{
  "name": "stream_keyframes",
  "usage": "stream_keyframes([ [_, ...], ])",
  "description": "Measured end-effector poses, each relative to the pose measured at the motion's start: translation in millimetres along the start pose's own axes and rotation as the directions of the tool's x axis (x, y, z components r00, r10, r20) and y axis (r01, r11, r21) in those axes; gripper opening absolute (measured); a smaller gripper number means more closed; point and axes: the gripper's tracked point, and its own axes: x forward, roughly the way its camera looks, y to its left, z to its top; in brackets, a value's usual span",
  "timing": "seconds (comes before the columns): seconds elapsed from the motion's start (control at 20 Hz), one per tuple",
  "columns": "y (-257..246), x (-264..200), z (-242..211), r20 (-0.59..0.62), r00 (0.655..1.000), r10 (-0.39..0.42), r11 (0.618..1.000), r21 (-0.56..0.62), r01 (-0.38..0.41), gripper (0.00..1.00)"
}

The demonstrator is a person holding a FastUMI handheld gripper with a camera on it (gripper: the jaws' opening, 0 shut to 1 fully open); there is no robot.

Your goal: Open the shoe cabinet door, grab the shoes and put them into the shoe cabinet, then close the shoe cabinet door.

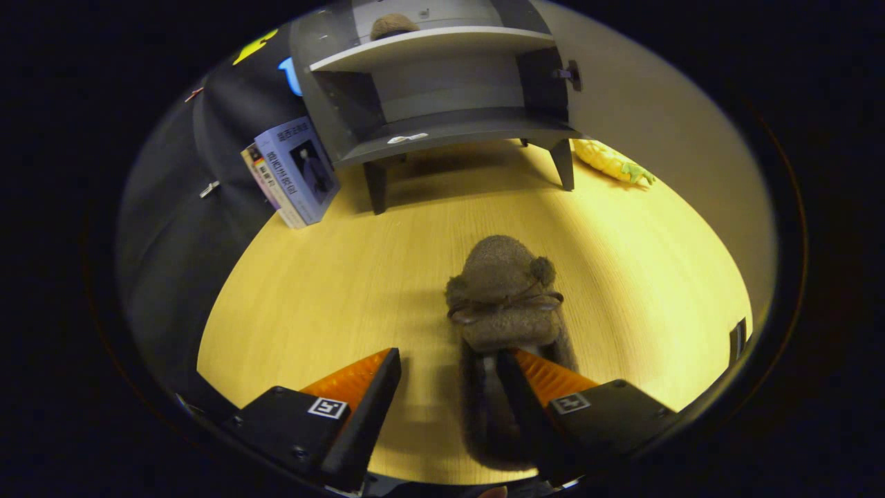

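The tool (pixel 448 370) is held low and pointing forward, its two fingers spread wide apart. The left finger (pixel 359 387) hangs over bare worktop (pixel 311 304). The right finger (pixel 536 384) dips into the open heel end of a fuzzy brown slipper (pixel 505 290); nothing is pinched between the two.

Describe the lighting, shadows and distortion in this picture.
Gripper view: warm light on the table; soft shadow under the cabinet; fisheye bends its shelves; slipper sharp; open hand-held gripper close, one finger over the slipper's opening.
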Motion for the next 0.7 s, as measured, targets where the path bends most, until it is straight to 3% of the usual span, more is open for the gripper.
stream_keyframes([
  [0.35, -21.1, 36.2, 20.2, 0.117, 0.977, -0.176, 0.981, -0.057, 0.183, 0.62],
  [0.6, -16.9, 32.9, 29.1, 0.124, 0.984, -0.125, 0.991, -0.028, 0.129, 0.09],
  [0.7, -19.1, 24.2, 35.3, 0.129, 0.984, -0.122, 0.991, -0.034, 0.127, 0.09],
])
